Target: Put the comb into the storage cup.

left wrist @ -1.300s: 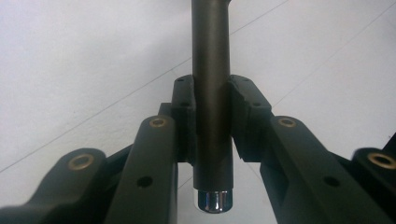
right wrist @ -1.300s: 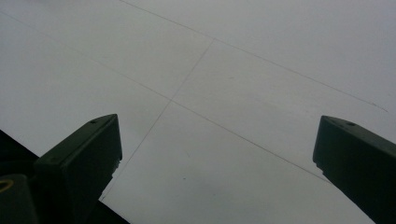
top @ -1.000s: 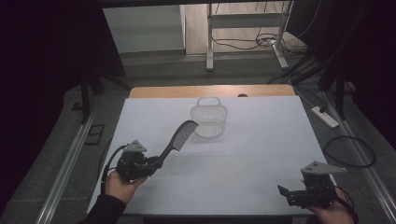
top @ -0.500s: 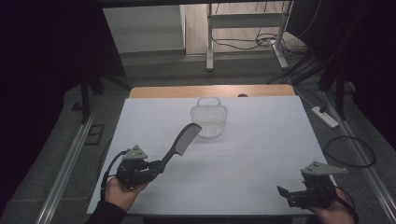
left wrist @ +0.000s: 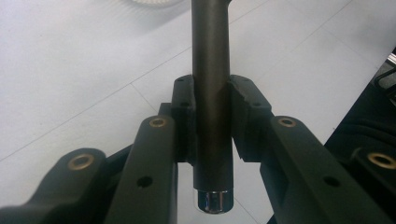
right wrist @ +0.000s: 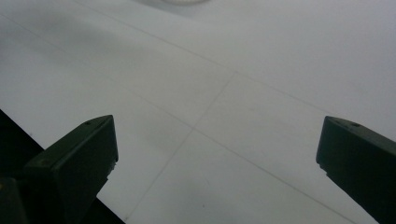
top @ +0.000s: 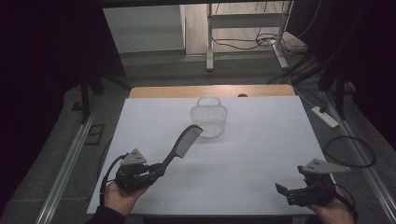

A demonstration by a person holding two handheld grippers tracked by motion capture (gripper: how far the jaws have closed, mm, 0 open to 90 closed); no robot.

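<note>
comb before basket

High view: fixed above the near edge, facing forward and down across the whole white table. Left gripper view: riding low and close, looking along the clamped comb toward the basket. Right gripper view: close above bare tabletop, jaws wide. Shared by all: tabletop and basket rim.

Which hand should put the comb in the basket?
The left. Its gripper is shut on the comb, whose teeth point at the basket. The right gripper is open, holds nothing and sits farther away.
</note>
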